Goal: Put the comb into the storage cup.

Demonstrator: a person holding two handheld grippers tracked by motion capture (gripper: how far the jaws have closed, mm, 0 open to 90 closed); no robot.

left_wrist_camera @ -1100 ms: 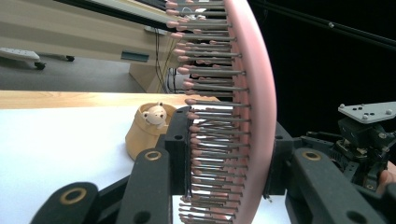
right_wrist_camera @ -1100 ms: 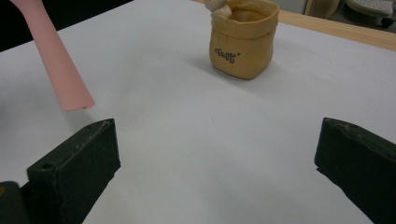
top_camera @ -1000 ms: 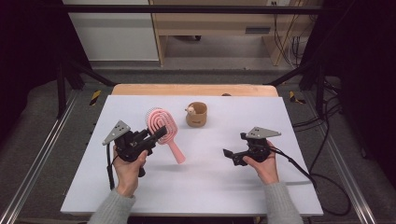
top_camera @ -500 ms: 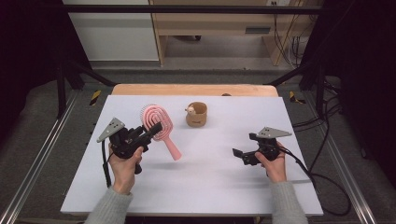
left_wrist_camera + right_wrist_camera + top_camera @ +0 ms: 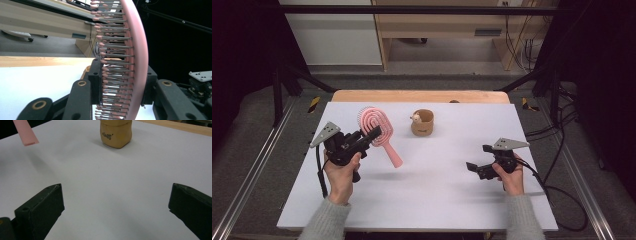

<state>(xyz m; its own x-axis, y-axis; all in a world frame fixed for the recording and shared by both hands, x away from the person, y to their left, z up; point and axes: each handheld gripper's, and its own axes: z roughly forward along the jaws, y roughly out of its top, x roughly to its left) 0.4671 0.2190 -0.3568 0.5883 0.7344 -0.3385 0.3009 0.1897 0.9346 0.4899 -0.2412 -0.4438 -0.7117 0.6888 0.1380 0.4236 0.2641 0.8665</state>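
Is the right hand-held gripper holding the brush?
No, the right hand-held gripper is open over bare table; the left one clamps the brush.

A small tan cup (image 5: 422, 122) stands alone on a white table (image 5: 432, 200) in a dim workroom.

The cup sits upright towards the far middle of the table, with a little pale figure at its rim and dark lettering on its side (image 5: 116, 133). A strip of bare wood (image 5: 417, 96) edges the table's far side. Beyond it stand a white cabinet (image 5: 332, 35) and a wooden bench (image 5: 437, 25), with cables (image 5: 517, 40) hanging at the right. Metal rails (image 5: 254, 165) run along the grey floor on both sides.
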